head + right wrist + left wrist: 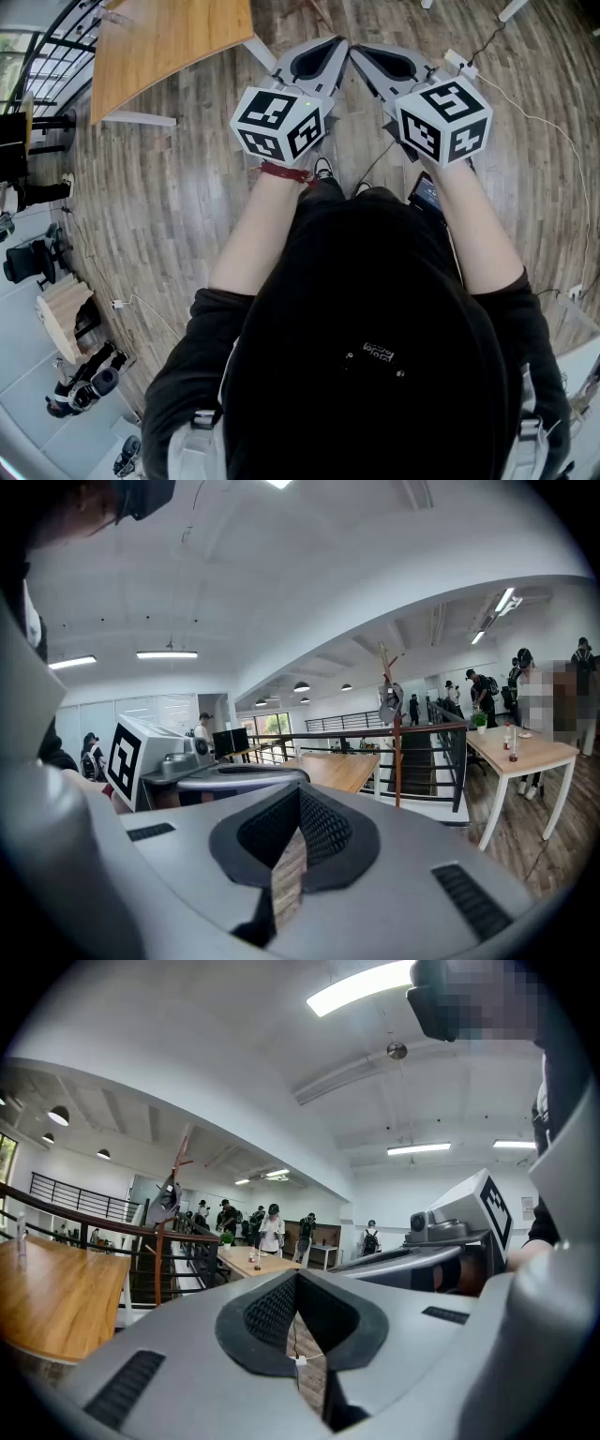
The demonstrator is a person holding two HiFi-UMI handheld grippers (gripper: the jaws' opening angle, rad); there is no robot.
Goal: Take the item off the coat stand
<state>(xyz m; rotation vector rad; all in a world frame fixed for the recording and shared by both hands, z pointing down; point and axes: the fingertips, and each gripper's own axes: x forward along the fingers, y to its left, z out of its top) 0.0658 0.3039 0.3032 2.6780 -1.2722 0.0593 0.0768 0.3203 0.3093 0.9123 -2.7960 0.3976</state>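
Far across the room stands a thin wooden coat stand by a dark railing, with a grey item hanging from its upper branch. In the right gripper view the same coat stand and its hanging item appear just as distant. My left gripper and right gripper are held side by side in front of my body, their tips almost meeting. The left gripper is shut with nothing in it. The right gripper is likewise shut and holds nothing.
A wooden table stands at the front left on the plank floor. Cables and a power strip lie at the right. A dark railing runs beside the stand. Several people stand round a far table.
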